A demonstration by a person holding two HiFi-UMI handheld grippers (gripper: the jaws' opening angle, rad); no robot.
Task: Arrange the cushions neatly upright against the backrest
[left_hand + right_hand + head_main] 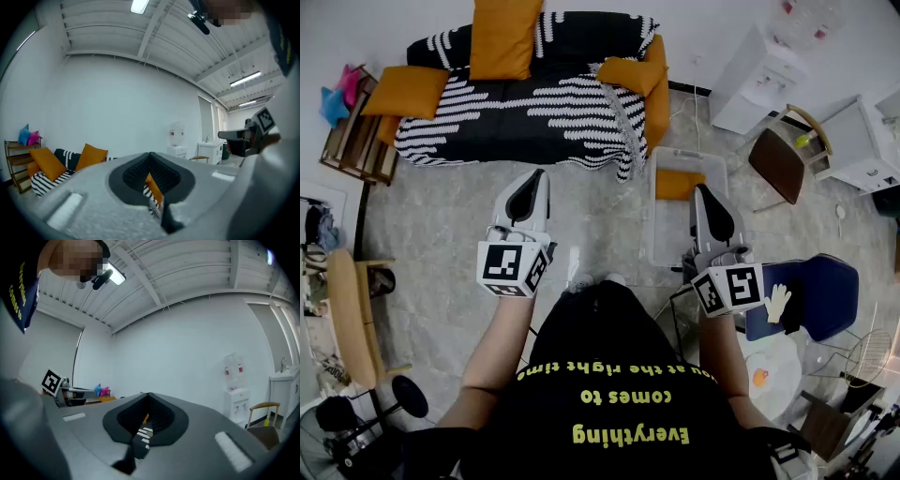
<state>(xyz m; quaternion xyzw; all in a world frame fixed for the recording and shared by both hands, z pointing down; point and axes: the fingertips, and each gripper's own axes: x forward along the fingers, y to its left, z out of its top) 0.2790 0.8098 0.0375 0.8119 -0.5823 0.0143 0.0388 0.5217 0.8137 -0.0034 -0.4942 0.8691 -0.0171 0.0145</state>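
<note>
Standing off: left hand-held gripper (537, 178), right hand-held gripper (703, 190) both pressed together, empty, level, well short of sofa (534, 117); orange cushions (411, 89) scattered, probably awaiting approach.

The sofa (534, 112) is black with rows of white dashes. The tall cushion (502, 37), the left cushion (408, 91) and the right cushion (630, 73) are all orange; the fourth cushion (679, 184) is orange too, in a see-through box (661, 234). The left gripper (534, 183) and the right gripper (705, 194) are grey with black pads, and their cubes have black and white squares. The shirt (619, 394) is black with yellow letters; the floor (441, 216) is grey and blotchy; the padded chair (820, 295) is blue; the small chair (776, 164) is brown.
</note>
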